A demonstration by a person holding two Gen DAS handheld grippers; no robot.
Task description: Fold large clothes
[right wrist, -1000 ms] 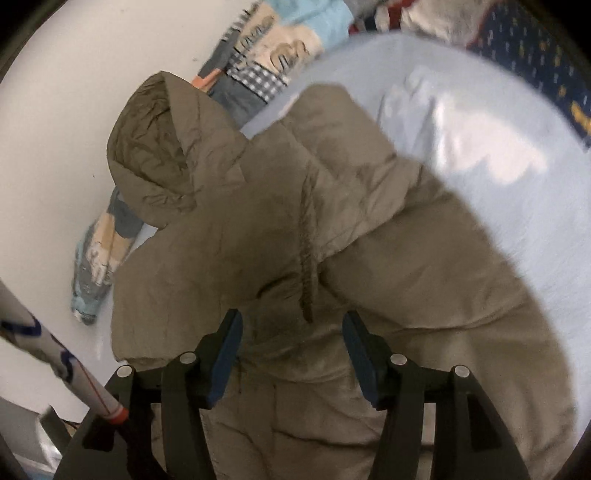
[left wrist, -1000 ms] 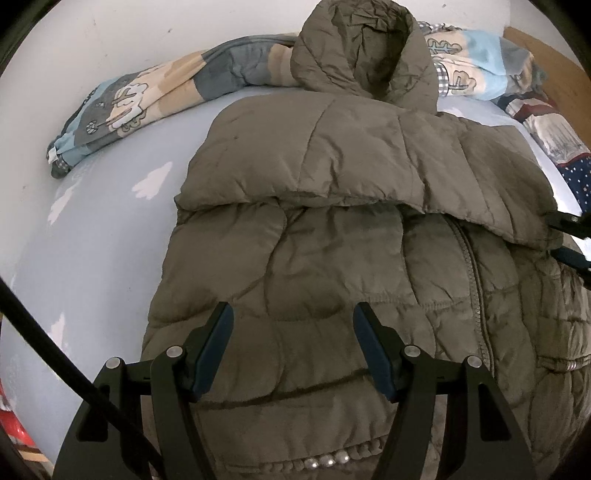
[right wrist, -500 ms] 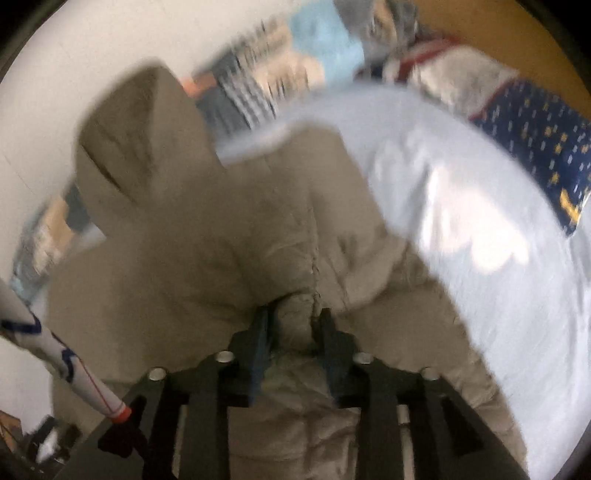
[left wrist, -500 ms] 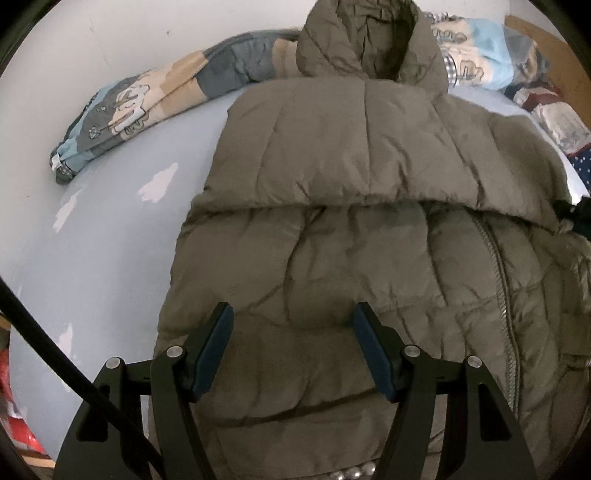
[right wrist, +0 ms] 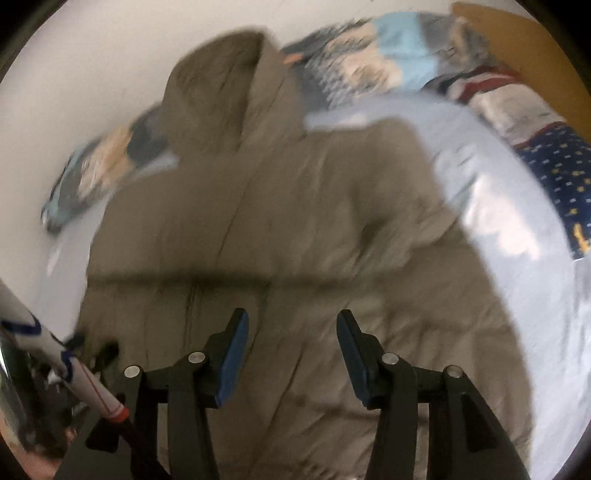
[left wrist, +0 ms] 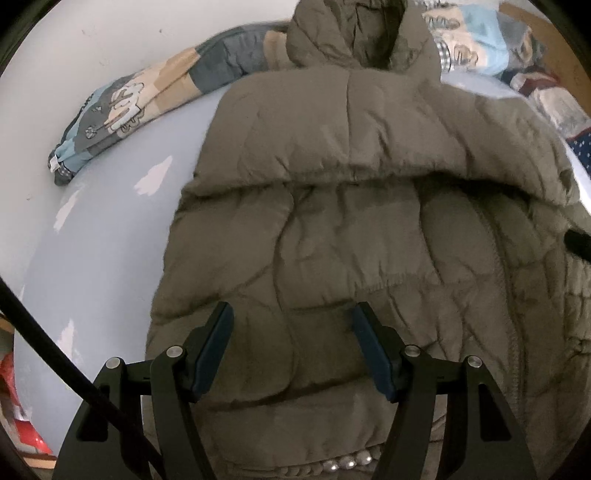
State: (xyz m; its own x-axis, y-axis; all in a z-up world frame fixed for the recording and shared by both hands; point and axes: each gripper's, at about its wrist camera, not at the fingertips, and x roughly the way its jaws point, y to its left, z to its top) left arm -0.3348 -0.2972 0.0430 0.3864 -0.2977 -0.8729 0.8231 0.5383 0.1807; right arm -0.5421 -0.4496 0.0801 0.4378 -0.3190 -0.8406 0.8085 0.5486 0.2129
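1. Jacket (left wrist: pixel 351 229): an olive quilted down jacket lies spread on the bed (left wrist: pixel 96 236), hood (left wrist: pixel 354 33) towards the wall, over a pale blue sheet. Its front faces up, with the zip line (left wrist: pixel 502 280) running down the body
2. A sleeve or upper panel lies folded across the chest, its rounded lower edge forming a horizontal ridge (left wrist: pixel 332 177) from one side to the other. The right wrist view shows the same crease as a dark line, though that view is blurred
3. Left hand-held gripper (left wrist: pixel 291 347): fingers spread wide, empty, poised above the lower body of the jacket near the hem, where a row of snaps (left wrist: pixel 347 461) is visible
4. Right hand-held gripper (right wrist: pixel 291 354): fingers likewise spread wide and empty, over the jacket's lower half on the other side
5. Judgement on step: the sleeves appear tucked in and neither tool has hold of cloth, so the work stands between folds
6. Judgement on next move: each tool likely needs to pinch the hem at its own corner, taking all padded layers, then carry the bottom up towards the hood evenly
7. Rolled patterned bedding (left wrist: pixel 147 96) lies along the wall beyond the hood
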